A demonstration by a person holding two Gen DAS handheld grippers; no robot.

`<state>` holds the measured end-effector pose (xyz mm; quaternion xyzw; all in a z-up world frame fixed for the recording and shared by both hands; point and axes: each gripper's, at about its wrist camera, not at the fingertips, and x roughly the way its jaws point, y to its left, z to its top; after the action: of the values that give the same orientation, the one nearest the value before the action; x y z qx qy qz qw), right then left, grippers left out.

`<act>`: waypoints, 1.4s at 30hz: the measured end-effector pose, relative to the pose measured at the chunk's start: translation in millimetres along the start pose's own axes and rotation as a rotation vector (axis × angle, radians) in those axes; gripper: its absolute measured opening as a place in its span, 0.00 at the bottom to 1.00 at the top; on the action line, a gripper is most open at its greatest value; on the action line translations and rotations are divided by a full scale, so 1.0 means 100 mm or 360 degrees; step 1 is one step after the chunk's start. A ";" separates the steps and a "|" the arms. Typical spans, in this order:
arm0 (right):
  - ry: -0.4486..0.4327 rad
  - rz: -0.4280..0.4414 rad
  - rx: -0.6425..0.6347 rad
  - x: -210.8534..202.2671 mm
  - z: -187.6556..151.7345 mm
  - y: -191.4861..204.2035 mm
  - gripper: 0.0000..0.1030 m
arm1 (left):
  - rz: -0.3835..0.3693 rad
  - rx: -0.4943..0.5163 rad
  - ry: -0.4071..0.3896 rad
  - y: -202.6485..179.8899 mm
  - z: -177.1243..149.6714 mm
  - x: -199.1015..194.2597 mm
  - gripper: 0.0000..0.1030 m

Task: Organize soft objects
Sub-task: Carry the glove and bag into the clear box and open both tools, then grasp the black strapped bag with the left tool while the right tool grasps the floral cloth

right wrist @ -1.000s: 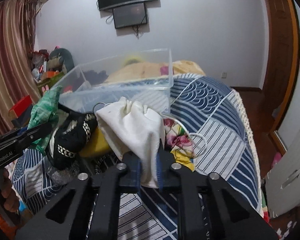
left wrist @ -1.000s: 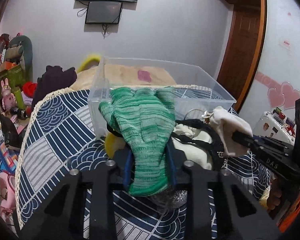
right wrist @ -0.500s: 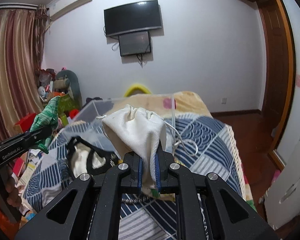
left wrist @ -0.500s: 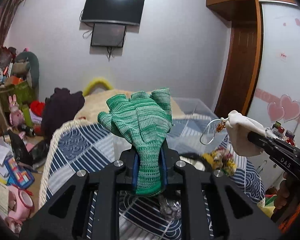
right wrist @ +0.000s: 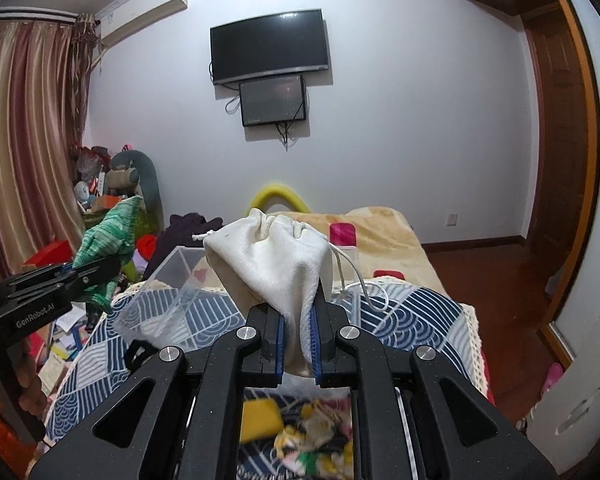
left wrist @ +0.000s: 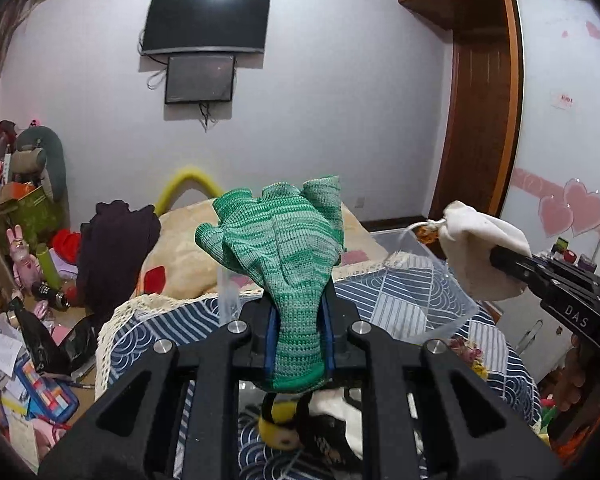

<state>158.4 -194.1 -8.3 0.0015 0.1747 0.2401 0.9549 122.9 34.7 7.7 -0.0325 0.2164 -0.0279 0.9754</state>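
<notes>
My left gripper (left wrist: 298, 334) is shut on a green knit glove (left wrist: 280, 248) and holds it up above the bed; the glove also shows at the left of the right wrist view (right wrist: 108, 236). My right gripper (right wrist: 298, 344) is shut on a white drawstring pouch (right wrist: 272, 256), held high; the pouch shows at the right of the left wrist view (left wrist: 476, 252). A clear plastic bin (left wrist: 440, 280) stands on the blue patterned bedspread (right wrist: 412, 320) ahead of and below both grippers. More soft items, one yellow (left wrist: 280, 424) and one floral (right wrist: 312, 436), lie on the bed below the grippers.
A beige blanket (right wrist: 380, 232) covers the far half of the bed, with a dark garment (left wrist: 116, 248) on its left edge. Cluttered floor and toys (left wrist: 24, 280) lie left of the bed. A wardrobe and door (left wrist: 480, 120) stand to the right.
Both grippers have risen well above the bed with the glove and the pouch. The bin now sits lower and farther in both views.
</notes>
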 end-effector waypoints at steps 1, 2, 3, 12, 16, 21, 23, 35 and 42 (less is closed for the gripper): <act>0.0016 0.0004 0.0001 0.05 0.01 0.00 0.09 | 0.0003 0.0009 0.0022 -0.01 -0.01 0.06 0.17; 0.0038 0.0013 0.0001 0.10 0.01 0.00 0.09 | 0.0003 0.0018 0.0048 -0.01 -0.01 0.14 0.17; 0.0066 0.0019 0.0000 0.18 0.01 0.00 0.09 | 0.0003 0.0022 0.0072 -0.02 0.00 0.21 0.17; 0.0326 0.0004 -0.0109 0.70 -0.15 0.09 0.09 | -0.0022 0.0025 0.0336 -0.05 -0.07 0.80 0.17; 0.0420 0.0016 -0.0140 0.80 -0.22 0.08 0.09 | -0.0030 0.0033 0.0453 -0.05 -0.11 0.96 0.18; 0.0470 0.0003 -0.0172 0.79 -0.24 0.07 0.18 | -0.0042 -0.0028 0.0482 -0.03 -0.18 0.94 0.29; 0.0476 0.0007 -0.0187 0.76 -0.24 0.07 0.31 | -0.0045 -0.0044 0.0478 -0.02 -0.16 0.92 0.39; 0.0191 -0.0036 -0.0211 0.15 -0.03 0.07 0.80 | 0.0108 0.0029 0.0156 -0.09 0.02 0.18 0.99; 0.0108 -0.0039 -0.0208 -0.15 -0.10 0.08 0.83 | 0.0125 0.0055 0.0122 -0.14 -0.18 -0.11 1.00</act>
<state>138.6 -194.6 -12.0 -0.0712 0.1909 0.2391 0.9494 104.5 20.1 -2.6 -0.0061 0.2541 0.0055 0.9671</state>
